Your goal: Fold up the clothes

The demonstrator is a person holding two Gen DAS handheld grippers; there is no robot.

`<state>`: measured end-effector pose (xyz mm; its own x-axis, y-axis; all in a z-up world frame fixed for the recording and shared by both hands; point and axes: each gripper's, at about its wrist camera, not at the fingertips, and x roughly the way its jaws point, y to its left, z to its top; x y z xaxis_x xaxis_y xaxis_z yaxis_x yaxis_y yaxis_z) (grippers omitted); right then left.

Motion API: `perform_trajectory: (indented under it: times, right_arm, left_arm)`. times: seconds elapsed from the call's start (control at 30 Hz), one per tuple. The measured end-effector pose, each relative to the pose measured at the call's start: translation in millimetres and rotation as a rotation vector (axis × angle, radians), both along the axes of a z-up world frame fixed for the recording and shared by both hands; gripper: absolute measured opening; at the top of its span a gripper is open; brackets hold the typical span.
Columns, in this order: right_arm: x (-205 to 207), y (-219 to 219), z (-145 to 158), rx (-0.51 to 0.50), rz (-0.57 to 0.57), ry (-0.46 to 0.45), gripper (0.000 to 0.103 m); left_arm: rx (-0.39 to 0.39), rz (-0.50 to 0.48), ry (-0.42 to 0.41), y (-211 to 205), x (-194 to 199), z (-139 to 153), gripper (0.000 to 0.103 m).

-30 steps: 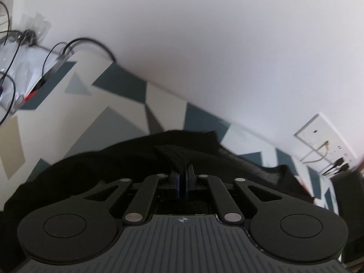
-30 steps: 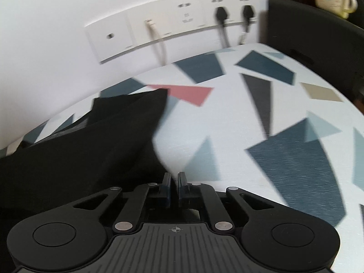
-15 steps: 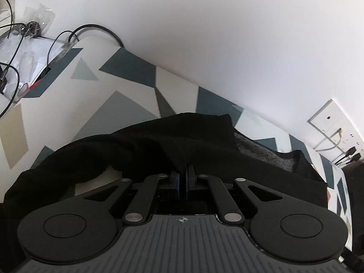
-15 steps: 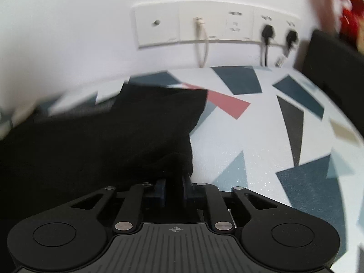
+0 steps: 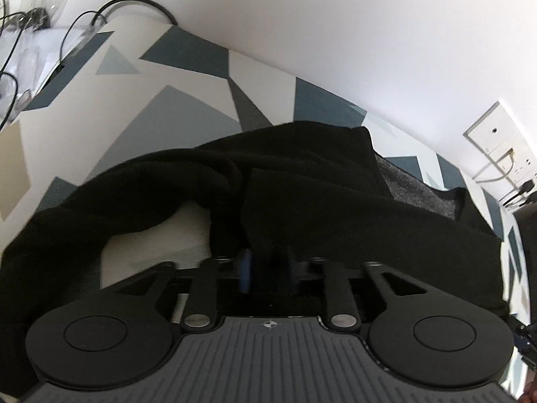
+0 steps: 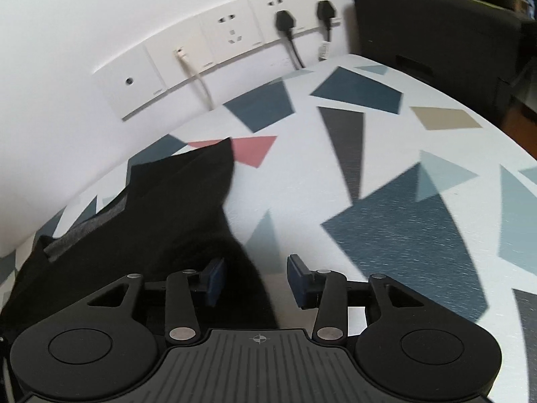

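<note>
Left gripper: its jaws are standing a little apart, with dark cloth lying between the blue pads; whether they are pinching it I cannot tell.
Right gripper: its jaws are gaping wide, with a strip of the cloth running through the gap and touching neither pad that I can see.
Garment: a black garment is lying bunched and partly doubled over on the table, a grey-knit inner face showing toward 2 o'clock in the left wrist view; a loop of it is curling round a bare patch at 9 o'clock.
Garment, right wrist view: one corner is reaching toward 12 o'clock, ending at a pink triangle.
Table: white, printed with blue, grey, tan and pink shapes.
Left view only: cables are trailing at 11 o'clock.
Right view only: wall sockets with two black plugs at 12 o'clock; a black chair at 2 o'clock.
</note>
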<state>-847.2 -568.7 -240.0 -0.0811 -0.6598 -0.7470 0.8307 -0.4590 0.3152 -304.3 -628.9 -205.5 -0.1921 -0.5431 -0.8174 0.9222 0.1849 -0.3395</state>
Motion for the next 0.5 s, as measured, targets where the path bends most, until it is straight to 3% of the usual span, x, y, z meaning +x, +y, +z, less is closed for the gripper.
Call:
perform_trajectory:
  times: [0.03, 0.1, 0.13, 0.33, 0.5]
  right_arm:
    - [-2.7, 3.0, 2.7, -0.003, -0.018, -0.002, 0.038]
    - [-3.9, 5.4, 7.3, -0.010, -0.030, -0.011, 0.044]
    - [0.0, 2.7, 8.8, -0.015, -0.012, -0.020, 0.046]
    - [23.6, -13.0, 17.8, -0.043, 0.095, -0.072, 0.048]
    - [64.2, -33.7, 12.9, -0.015, 0.245, -0.131, 0.055]
  left_arm:
    - [-0.009, 0.006, 0.000, 5.0, 3.6, 3.8, 0.043]
    - [-0.025, 0.028, -0.009, 17.1, 11.4, 11.9, 0.065]
    - [-0.032, 0.045, -0.019, 24.2, 15.4, 16.2, 0.069]
    - [-0.004, 0.207, 0.105, 55.3, 63.8, 12.9, 0.070]
    - [0.039, 0.372, 0.314, 70.0, 98.4, -3.2, 0.070]
